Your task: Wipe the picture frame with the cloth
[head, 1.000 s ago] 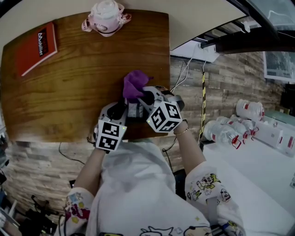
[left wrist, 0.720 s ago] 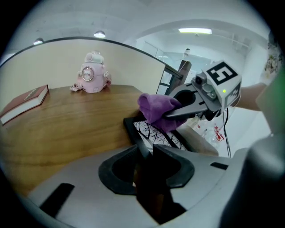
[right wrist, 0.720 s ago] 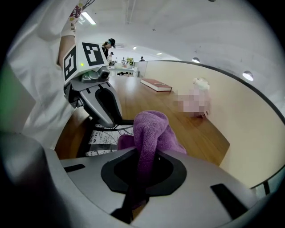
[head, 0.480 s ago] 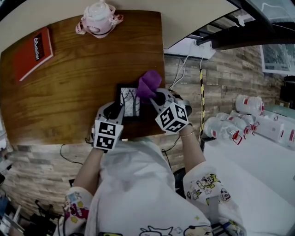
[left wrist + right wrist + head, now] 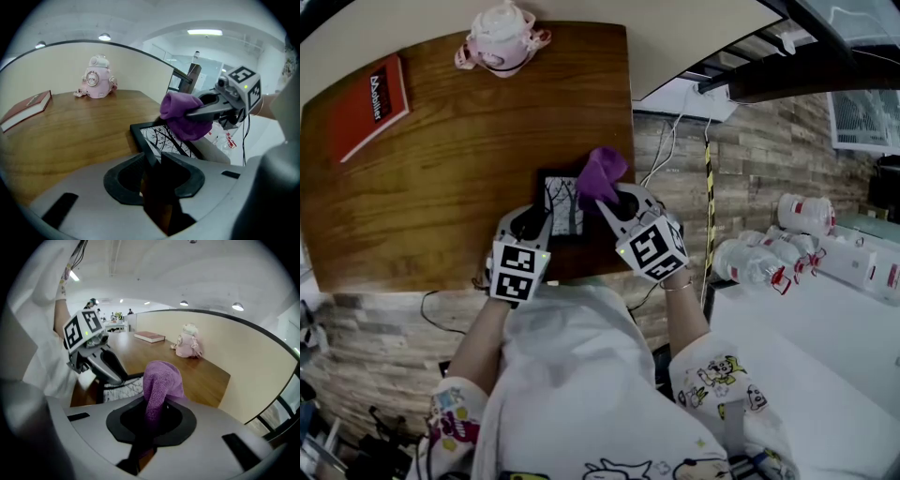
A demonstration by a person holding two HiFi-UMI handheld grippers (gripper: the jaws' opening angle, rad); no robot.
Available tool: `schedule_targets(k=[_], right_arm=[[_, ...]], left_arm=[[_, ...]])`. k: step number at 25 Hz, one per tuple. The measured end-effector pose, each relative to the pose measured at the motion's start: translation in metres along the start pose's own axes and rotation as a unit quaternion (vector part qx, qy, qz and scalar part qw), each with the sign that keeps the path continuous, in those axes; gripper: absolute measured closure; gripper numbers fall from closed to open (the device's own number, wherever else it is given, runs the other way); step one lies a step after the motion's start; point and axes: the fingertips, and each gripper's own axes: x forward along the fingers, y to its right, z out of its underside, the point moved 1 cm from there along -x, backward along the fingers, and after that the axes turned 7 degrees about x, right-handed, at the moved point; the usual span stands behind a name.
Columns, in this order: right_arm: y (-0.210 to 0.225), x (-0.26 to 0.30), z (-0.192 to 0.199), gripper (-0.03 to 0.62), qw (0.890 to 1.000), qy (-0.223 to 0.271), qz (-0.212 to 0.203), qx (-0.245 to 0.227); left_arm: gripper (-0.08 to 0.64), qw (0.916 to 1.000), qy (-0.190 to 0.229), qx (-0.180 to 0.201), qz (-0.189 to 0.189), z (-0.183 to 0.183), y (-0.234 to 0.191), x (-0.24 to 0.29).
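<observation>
Picture frame: on the near right part of the wooden worktop, picture side up, long axis running away from the person.
Left tool: jaws partway closed, clamping the frame's near edge.
Right tool: jaws closed on the purple cloth.
Cloth: bunched, over the frame's far right corner.

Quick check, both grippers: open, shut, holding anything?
Left gripper: shut on the near edge of the black-framed tree picture.
Right gripper: shut on the bunched purple cloth.
</observation>
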Motion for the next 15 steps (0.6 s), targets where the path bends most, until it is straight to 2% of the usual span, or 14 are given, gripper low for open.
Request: schedule_targets(k=[4, 9, 12, 15], right_arm=[[-0.026, -0.004, -0.039, 0.566, 0.998, 0.047, -0.045, 0.024], [-0.058, 0.008, -0.069, 0.566, 0.99, 0.075, -0.116, 0.039], [-0.073, 0.023, -0.07, 0.566, 0.986, 0.063, -0.145, 0.043], [-0.08, 0.044, -0.056, 0.566, 0.986, 0.02, -0.159, 0.037]], left_arm=[[0.454, 1.0, 0.0, 0.0, -0.001, -0.001, 0.0, -0.001], [0.454, 1.0, 0.002, 0.002, -0.001, -0.001, 0.0, 0.0], [0.454, 1.0, 0.002, 0.003, -0.002, 0.0, 0.001, 0.0], [0.453, 1.0, 0.003, 0.004, -0.004, 0.0, 0.001, 0.0]])
